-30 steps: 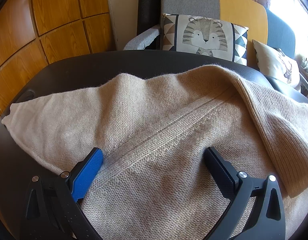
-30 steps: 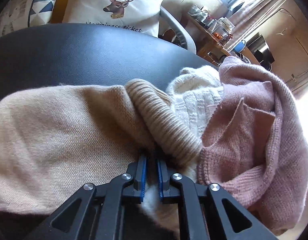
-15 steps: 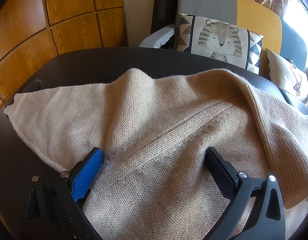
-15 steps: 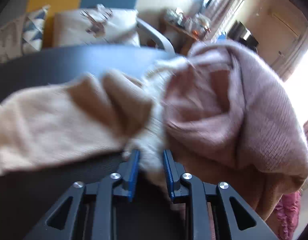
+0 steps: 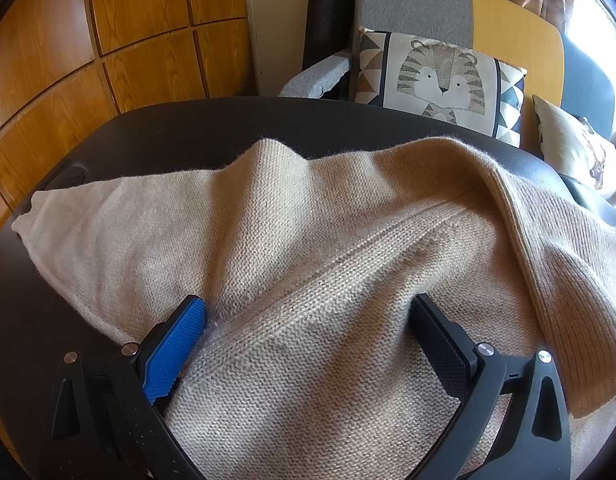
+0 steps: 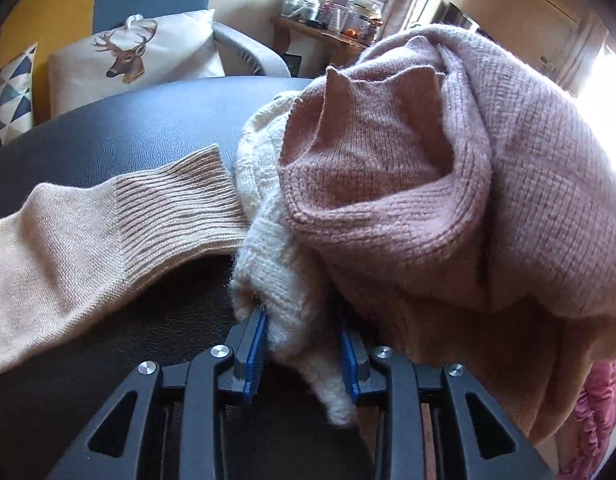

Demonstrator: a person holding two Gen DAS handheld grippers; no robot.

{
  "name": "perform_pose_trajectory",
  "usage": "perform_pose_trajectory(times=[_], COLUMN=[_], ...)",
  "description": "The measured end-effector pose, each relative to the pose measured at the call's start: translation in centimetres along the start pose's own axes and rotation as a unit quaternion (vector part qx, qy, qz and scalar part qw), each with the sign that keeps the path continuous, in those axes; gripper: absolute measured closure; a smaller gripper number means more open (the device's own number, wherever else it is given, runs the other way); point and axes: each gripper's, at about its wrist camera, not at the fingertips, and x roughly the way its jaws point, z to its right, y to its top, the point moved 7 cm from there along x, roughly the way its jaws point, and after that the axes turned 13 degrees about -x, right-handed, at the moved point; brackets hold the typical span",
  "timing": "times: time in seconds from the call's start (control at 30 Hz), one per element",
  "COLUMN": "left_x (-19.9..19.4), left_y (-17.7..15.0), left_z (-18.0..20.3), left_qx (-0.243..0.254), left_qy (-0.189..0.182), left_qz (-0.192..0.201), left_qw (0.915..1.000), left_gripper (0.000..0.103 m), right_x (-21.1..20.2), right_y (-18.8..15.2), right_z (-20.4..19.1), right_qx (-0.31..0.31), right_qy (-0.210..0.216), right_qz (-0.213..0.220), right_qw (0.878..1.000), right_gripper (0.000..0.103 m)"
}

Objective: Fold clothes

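Two grippers work here: the right gripper (image 6: 301,344) has just been opening, its jaws partly apart with a cream knit (image 6: 267,248) loose between them, a pink sweater (image 6: 448,184) heaped just beyond. Nearer the job, the left gripper (image 5: 308,320) has its jaws spread wide over the beige sweater (image 5: 308,240), which stretches crosswise, its cuff (image 6: 175,208) lying left of the right gripper. Everything lies on a dark table (image 5: 167,128); cushioned chairs (image 5: 412,4) stand behind.

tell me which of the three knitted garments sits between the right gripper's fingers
The cream chunky-knit sweater: a fold of it lies in the right gripper, whose jaws have just been opening. The pink knitted sweater is heaped beside it; the beige ribbed-cuff sleeve lies flat, apart.
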Motion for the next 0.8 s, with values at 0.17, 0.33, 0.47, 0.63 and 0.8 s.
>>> perform_pose_trajectory(times=[0.17,0.33,0.47,0.63,0.8], left_x=[0.0,-0.1,-0.1,-0.2,-0.2], left_y=[0.0,0.0,0.0,0.1,0.2], left_z=[0.0,-0.1,-0.1,0.0,0.0], left_qx=[-0.001,-0.002,-0.003,-0.002,-0.002], left_qy=[0.0,-0.001,-0.002,-0.001,0.0], left_qz=[0.0,0.0,-0.002,0.0,0.002], left_qw=[1.0,1.0,1.0,1.0,1.0], left_gripper=[0.0,0.0,0.0,0.0,0.0], right_x=[-0.2,-7.4,-7.5,-6.0,-6.5], right_y=[0.3,4.5,6.4,3.6,-1.0], right_z=[0.5,-8.2,-15.3,-15.0,-10.7], right_qx=[0.032,-0.039,-0.093,-0.089,-0.014], right_qy=[-0.012,0.032,0.093,0.069,0.044], right_qz=[-0.031,0.095,0.082,0.047,0.011], right_qw=[0.999,0.994,0.988,0.993,0.999], right_gripper=[0.071,0.072,0.072,0.071,0.069])
